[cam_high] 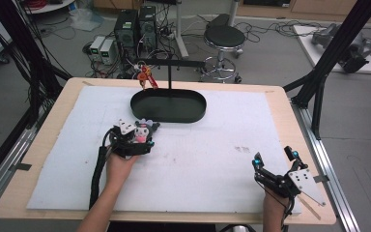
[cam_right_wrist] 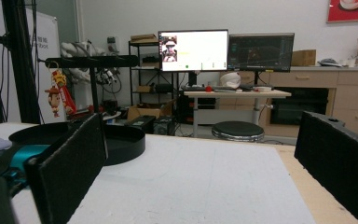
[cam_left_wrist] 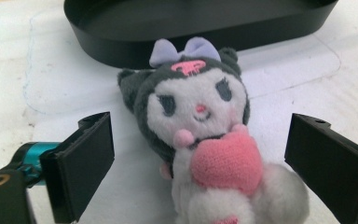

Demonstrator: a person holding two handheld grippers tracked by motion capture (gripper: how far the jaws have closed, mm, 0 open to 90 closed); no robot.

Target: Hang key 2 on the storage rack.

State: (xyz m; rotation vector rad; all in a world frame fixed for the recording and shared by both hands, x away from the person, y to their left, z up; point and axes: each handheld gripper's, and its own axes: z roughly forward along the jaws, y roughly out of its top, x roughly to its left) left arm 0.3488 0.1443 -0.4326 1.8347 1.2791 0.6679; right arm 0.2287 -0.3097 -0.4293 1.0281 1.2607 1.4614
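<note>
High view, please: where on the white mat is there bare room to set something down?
The white mat is bare between the left gripper and the right gripper, and right of the black tray. It is crowded where the plush toy lies between the left jaws.

Light wooden tabletop (cam_high: 38, 159), rounded at the corners, bare along its edges. Covered almost wholly by a white mat (cam_high: 212, 164), scuffed and marked near its right middle. On the mat, toward the far side: a black oval tray (cam_high: 168, 106), a thin post rising out of it with a crossbar on top. In front of the tray, left of centre: a plush toy (cam_left_wrist: 200, 135), lying on the mat, head toward the tray, near it but apart.
</note>
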